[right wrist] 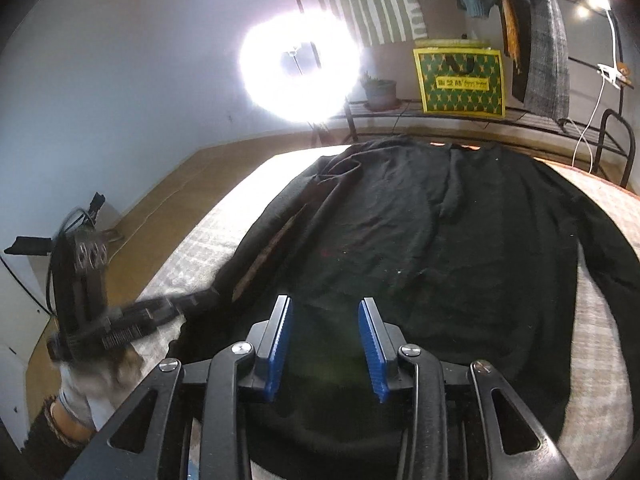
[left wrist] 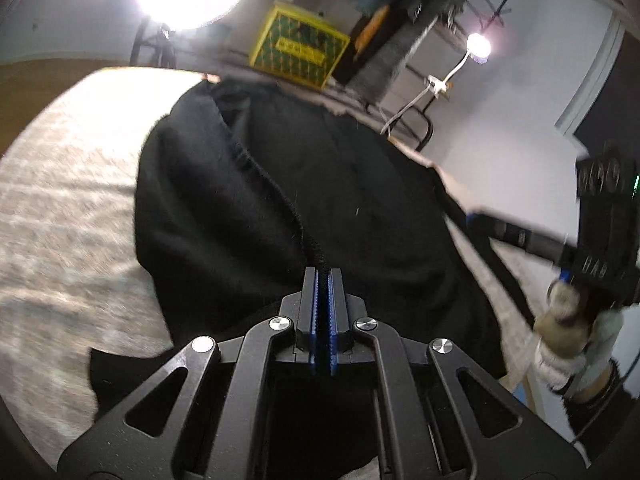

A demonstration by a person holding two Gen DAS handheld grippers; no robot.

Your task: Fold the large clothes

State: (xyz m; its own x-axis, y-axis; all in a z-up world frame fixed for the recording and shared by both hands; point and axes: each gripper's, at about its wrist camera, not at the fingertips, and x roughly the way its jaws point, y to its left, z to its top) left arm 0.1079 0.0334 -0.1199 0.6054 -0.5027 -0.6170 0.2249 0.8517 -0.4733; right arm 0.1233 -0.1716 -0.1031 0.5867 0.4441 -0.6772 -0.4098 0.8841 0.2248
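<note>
Lying spread across a pale patterned bed cover [right wrist: 608, 344], a large black garment [right wrist: 440, 232] fills most of the right wrist view, its far edge reaching toward 12 o'clock and its right edge curving round toward 3 o'clock. One long ribbed edge is turned over along the left side, running from about 11 o'clock down to 8 o'clock.

At 6 o'clock in the left wrist view, the left gripper [left wrist: 323, 276] has its blue-padded jaws pressed together on that ribbed edge [left wrist: 272, 184], which rises out of the tips and runs up toward 11 o'clock, the cloth lifting in a fold around it.

Seen at 6 o'clock in its own view, the right gripper [right wrist: 325, 308] has its jaws apart, poised over the black cloth with nothing pinched between the blue pads. In the left wrist view it shows blurred at 3 o'clock, carried by a gloved hand [left wrist: 576, 332].

Beyond the bed, a bright ring light [right wrist: 298, 72] glares at 12 o'clock, a yellow and green bag [right wrist: 460, 80] stands at 1 o'clock on a low metal rack [right wrist: 532, 116], and clothes hang above it.
</note>
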